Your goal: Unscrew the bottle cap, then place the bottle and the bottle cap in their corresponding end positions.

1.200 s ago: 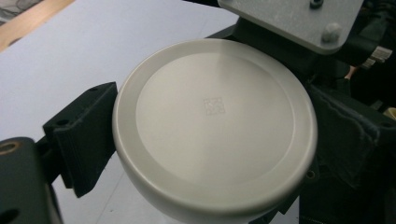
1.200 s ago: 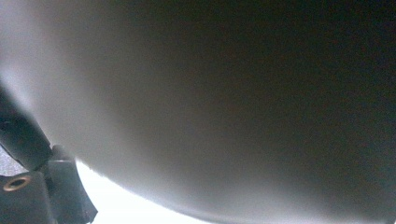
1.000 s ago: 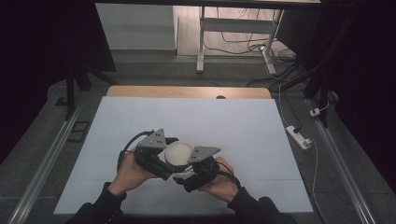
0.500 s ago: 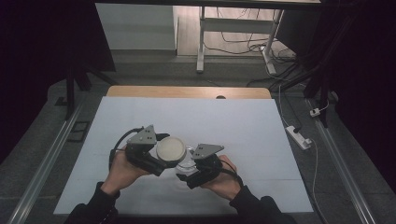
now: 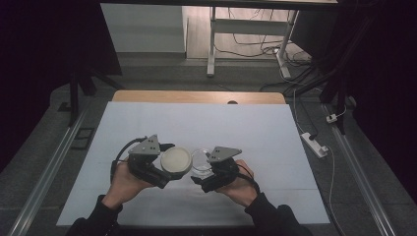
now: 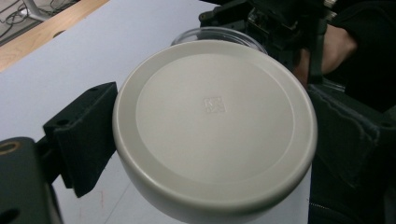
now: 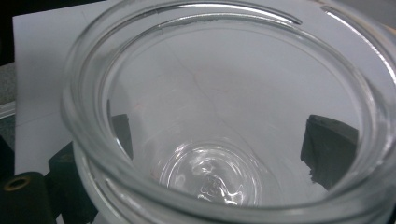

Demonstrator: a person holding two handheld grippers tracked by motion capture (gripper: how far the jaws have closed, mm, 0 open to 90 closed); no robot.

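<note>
left gripper (image 5: 169, 164): clamped on the white lid (image 5: 175, 161), low over the white table (image 5: 246, 128)
right gripper (image 5: 202, 169): grips the clear glass jar (image 5: 200, 160)
lid and jar: just beside each other

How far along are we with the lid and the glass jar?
Done: the lid is off the glass jar and sits beside it in the high view. In hand: the left gripper clamps the lid, and the right gripper clamps the open, apparently empty jar. Left: probably setting each down on the white table.

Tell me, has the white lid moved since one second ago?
Yes. The white lid has shifted left, away from the glass jar, toward the table's left edge.
</note>
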